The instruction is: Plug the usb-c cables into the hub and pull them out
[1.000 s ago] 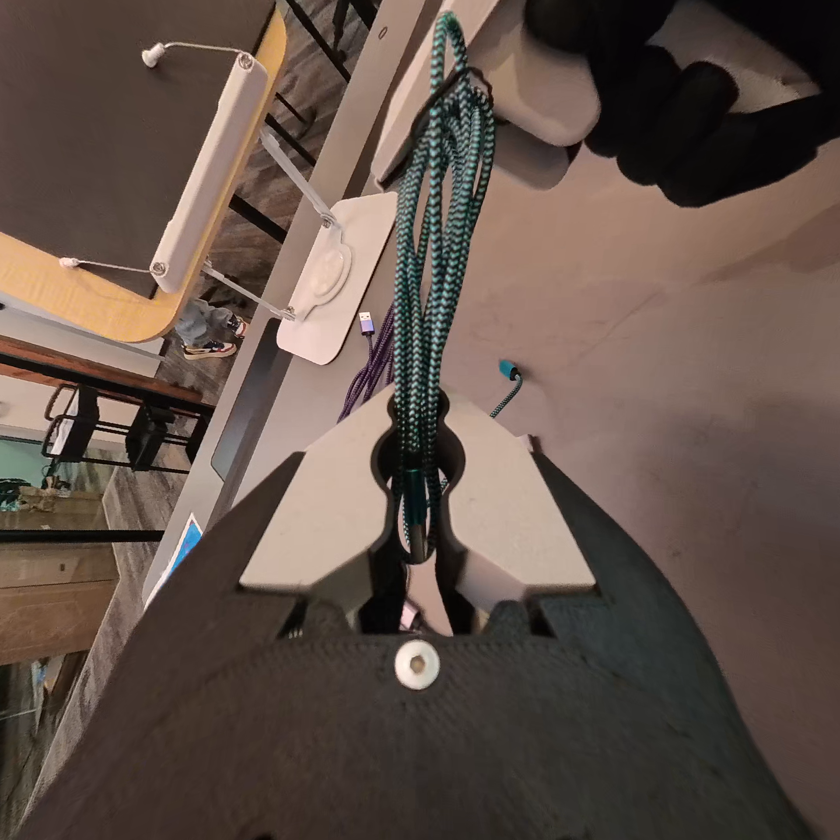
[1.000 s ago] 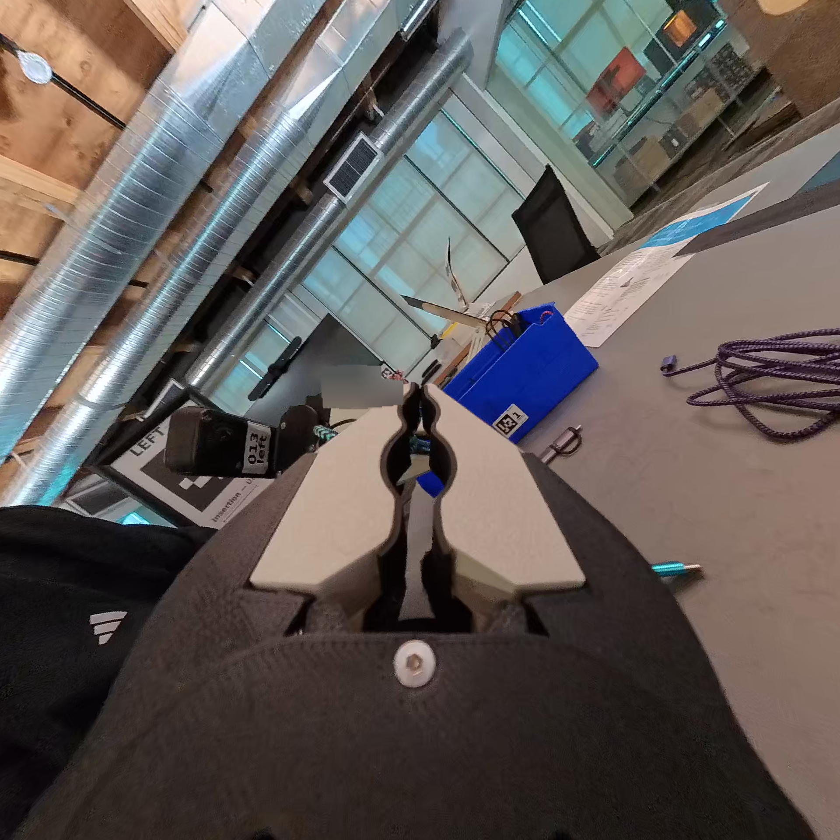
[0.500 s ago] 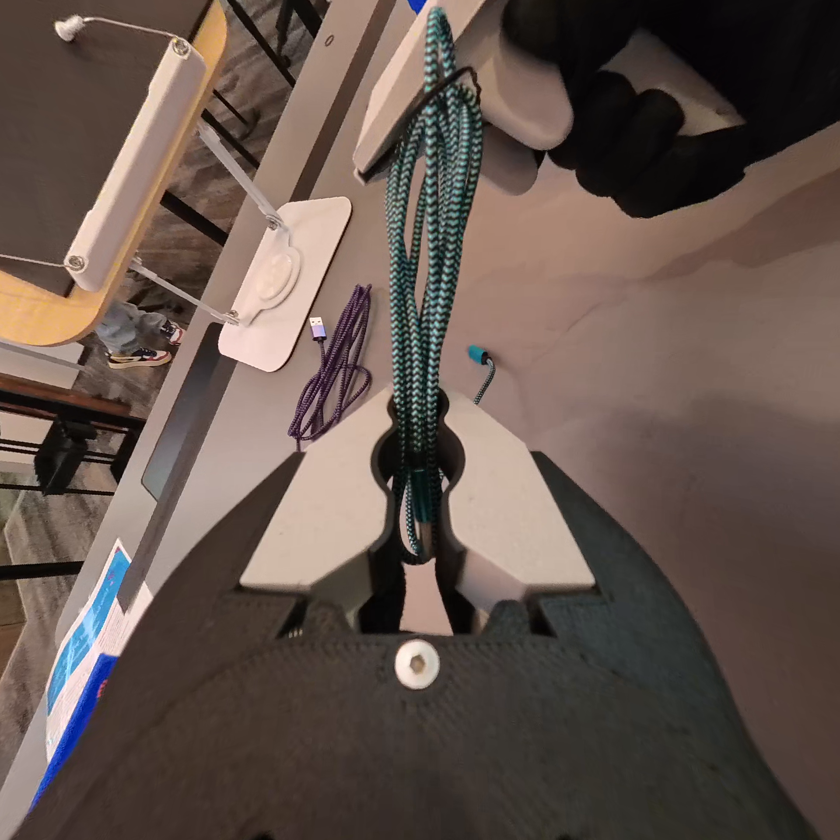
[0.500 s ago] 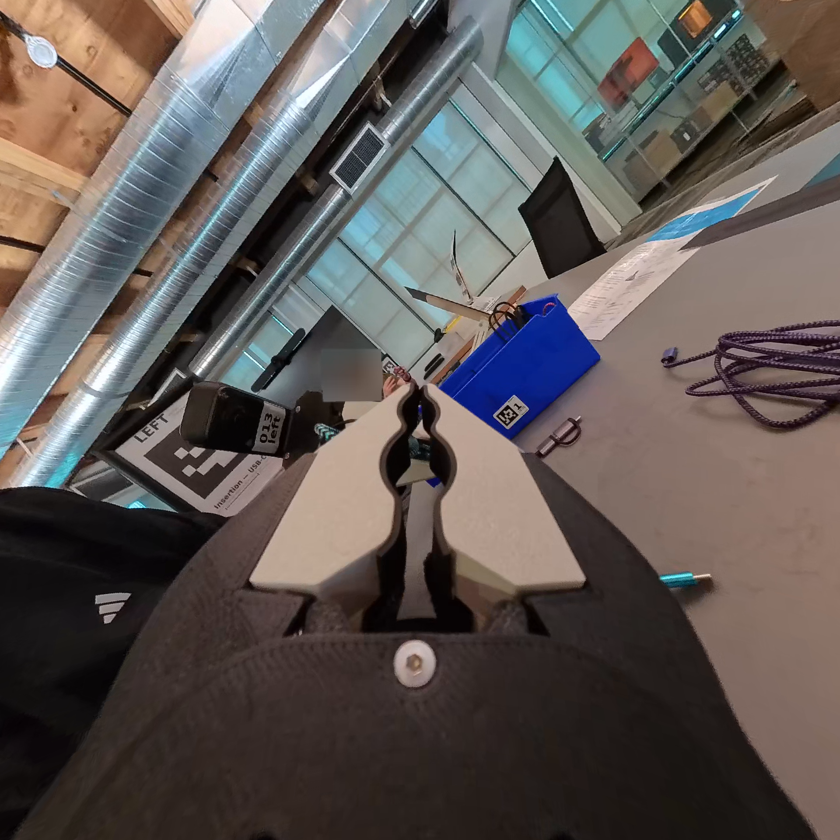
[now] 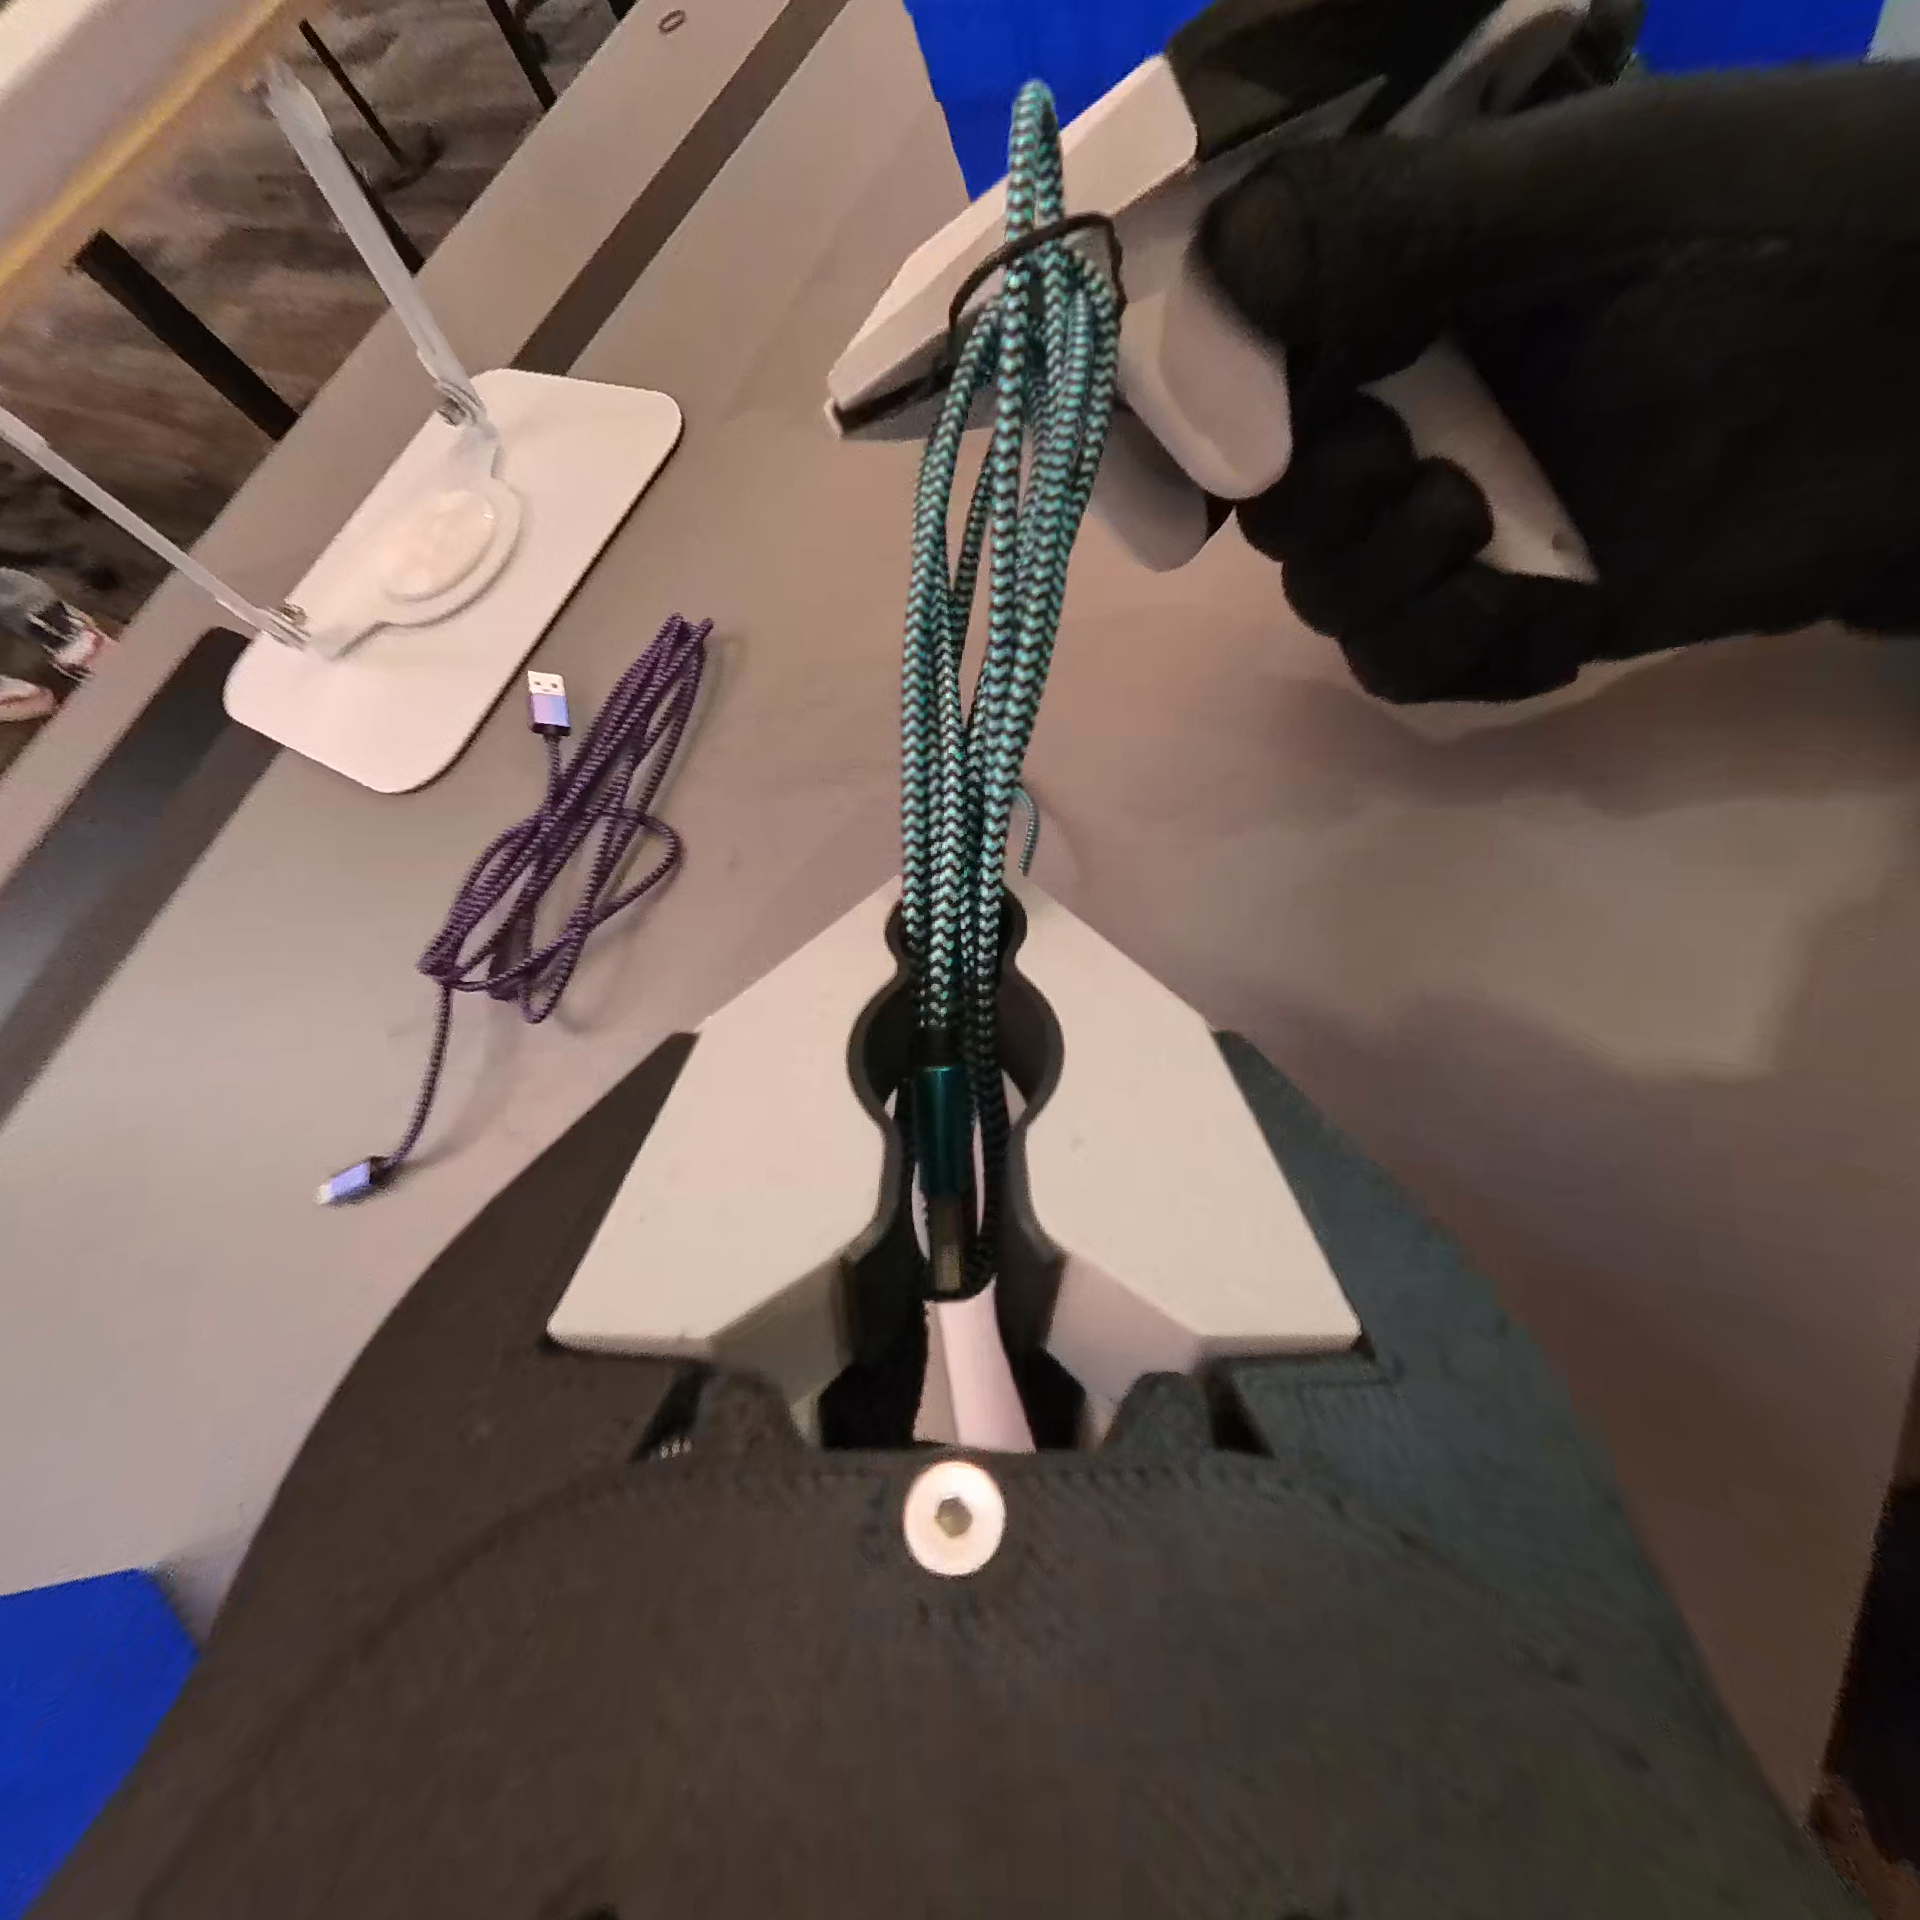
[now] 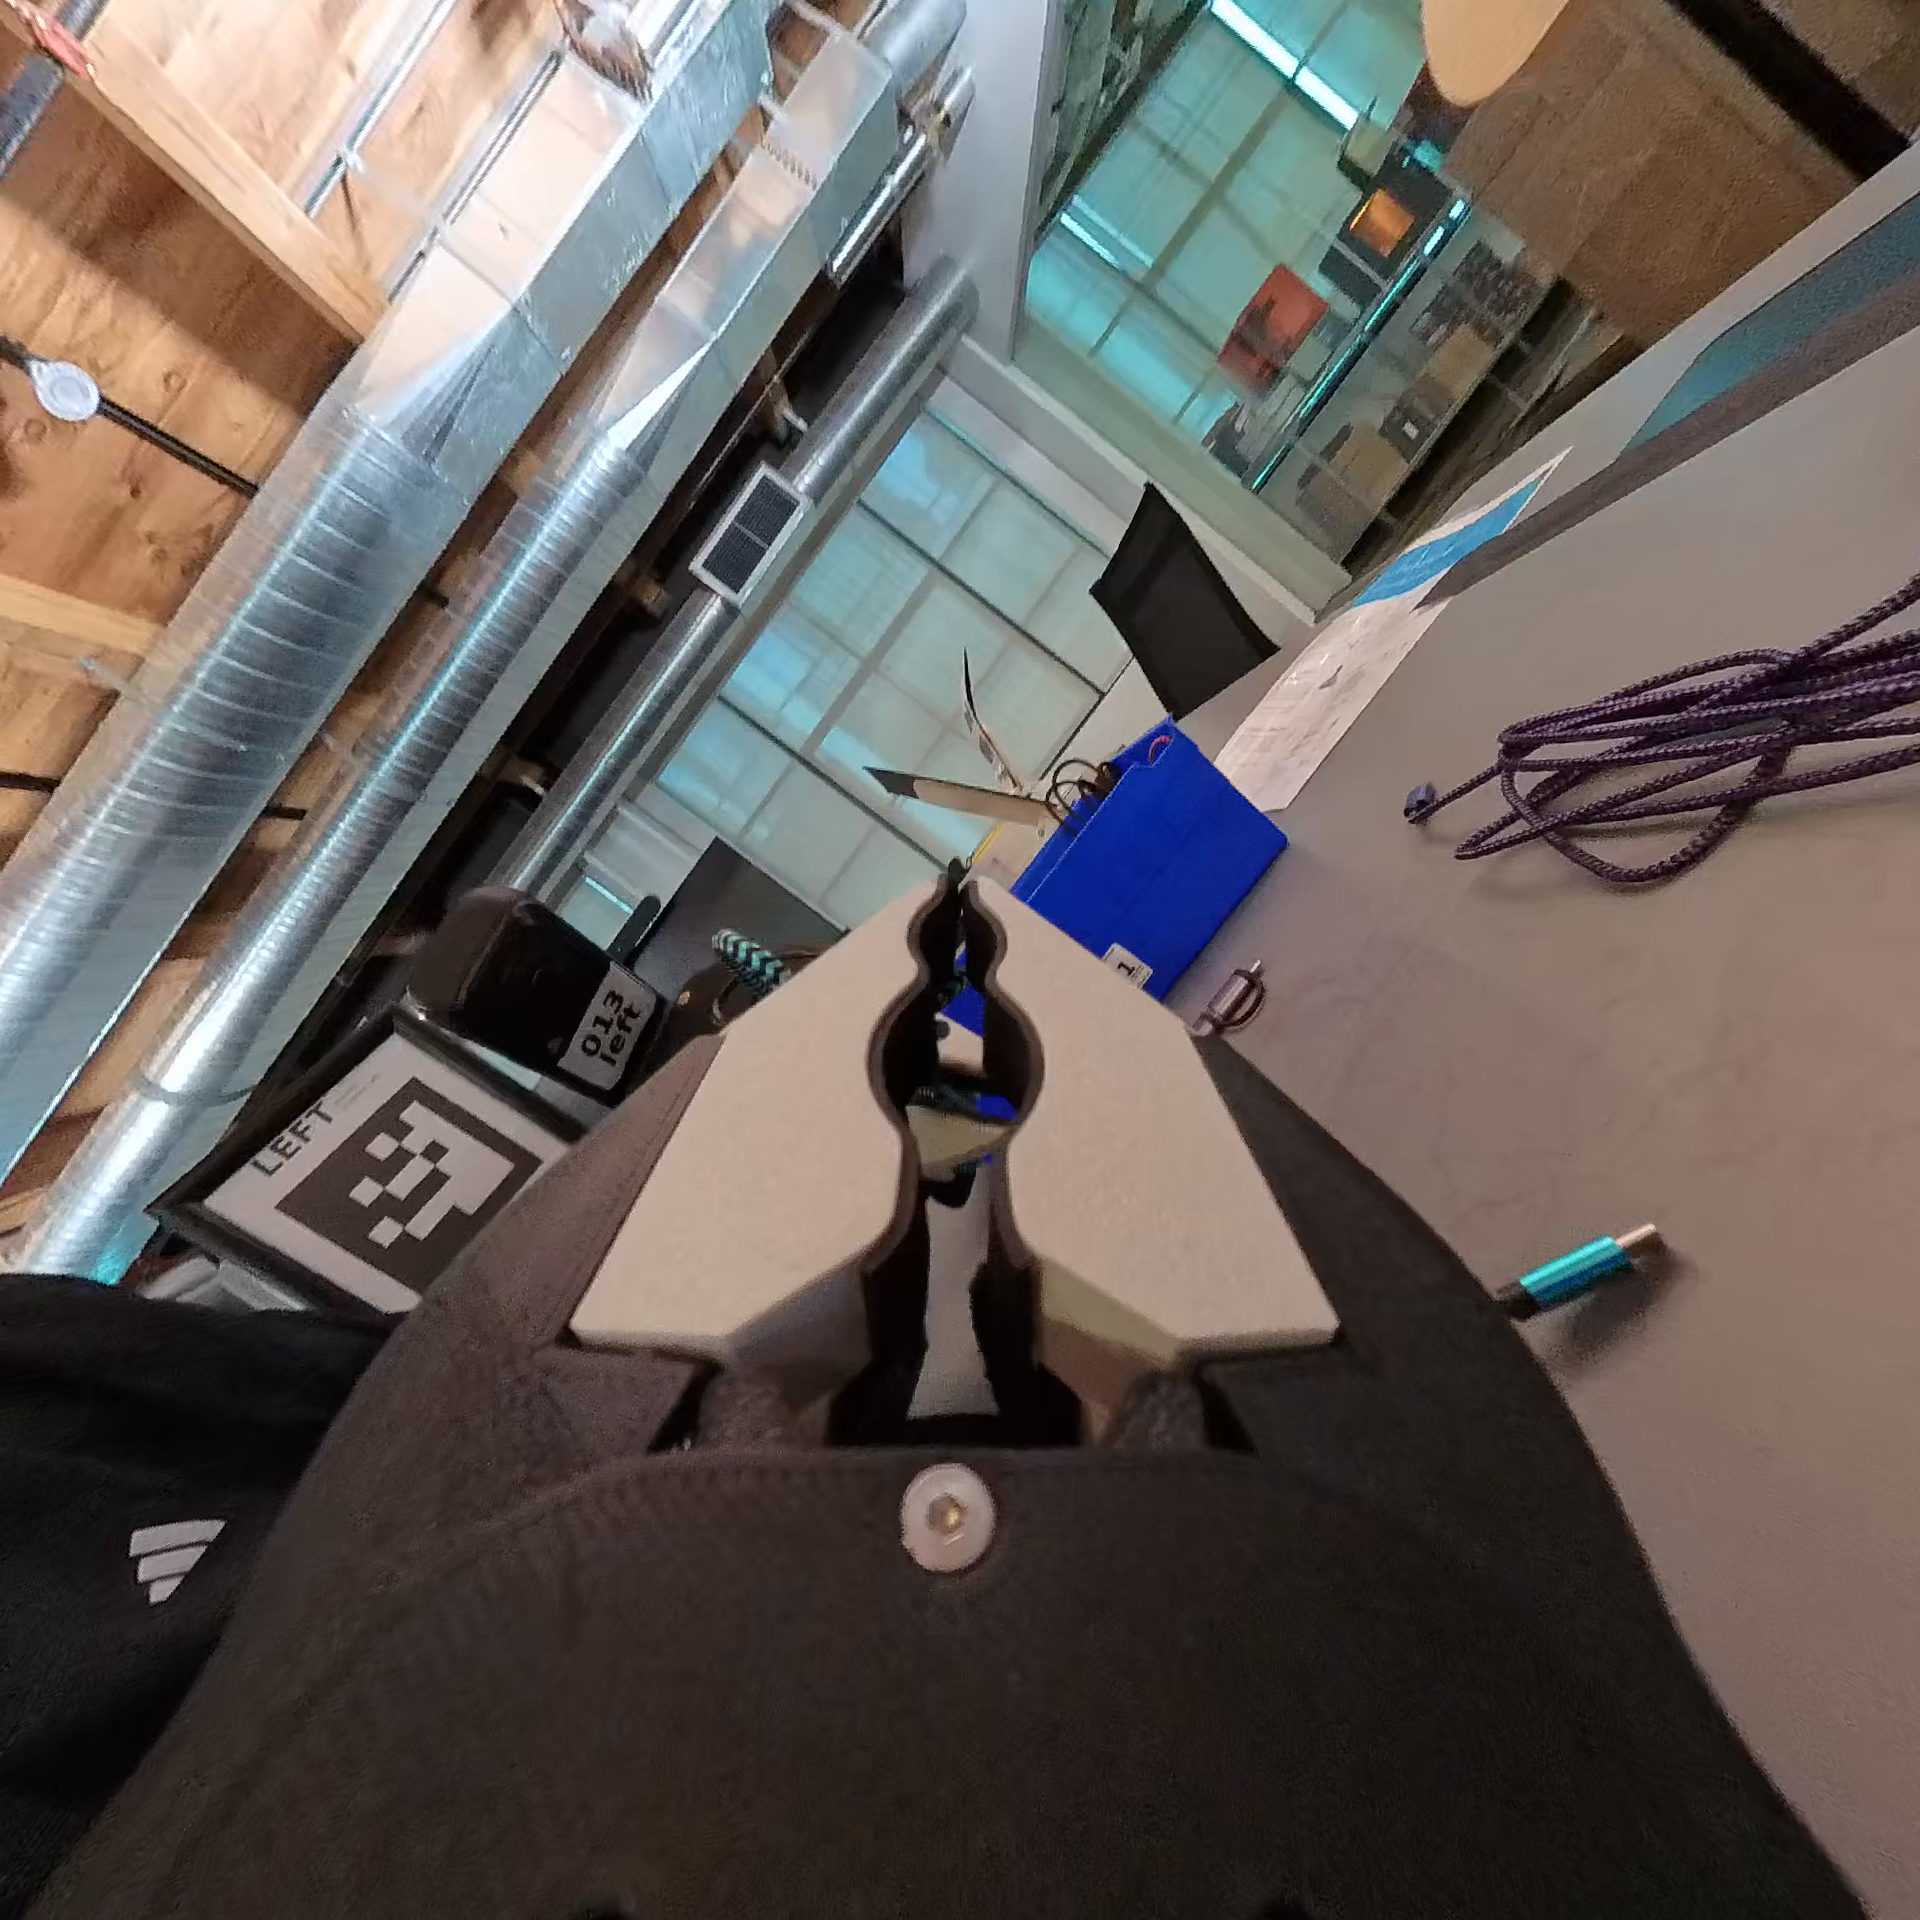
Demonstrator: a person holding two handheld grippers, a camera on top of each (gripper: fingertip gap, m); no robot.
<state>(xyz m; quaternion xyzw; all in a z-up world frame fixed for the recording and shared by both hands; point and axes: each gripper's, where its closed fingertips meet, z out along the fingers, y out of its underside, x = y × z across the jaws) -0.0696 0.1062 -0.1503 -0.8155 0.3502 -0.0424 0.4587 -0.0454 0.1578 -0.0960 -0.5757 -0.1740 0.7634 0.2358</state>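
My left gripper [image 5: 961, 914] is shut on a bundled teal braided cable [image 5: 987, 582], with one of its teal plugs [image 5: 940, 1143] lying between the fingers. The bundle runs up to my right gripper [image 5: 862, 405], held by a black-gloved hand [image 5: 1558, 395]. A thin black tie [image 5: 1029, 244] rings the bundle there. In the right wrist view my right gripper [image 6: 961, 888] is shut with the dark tie at its tips. The cable's other teal plug [image 6: 1590, 1273] lies on the grey table [image 6: 1558, 1039]. No hub is in view.
A loose purple braided cable [image 5: 582, 831] lies on the table, also in the right wrist view [image 6: 1714, 769]. A white lamp base [image 5: 447, 582] stands beyond it. A blue bin [image 6: 1153, 862], a paper sheet [image 6: 1351, 686] and a small metal clip [image 6: 1236, 997] sit farther off. The left gripper's tips are roughly 8 cm from the right gripper's.
Both grippers keep their hold on the teal bundle. The left view has swung, so the lamp base and purple cable slid leftward and down. The right view tilted and moved closer to the table.
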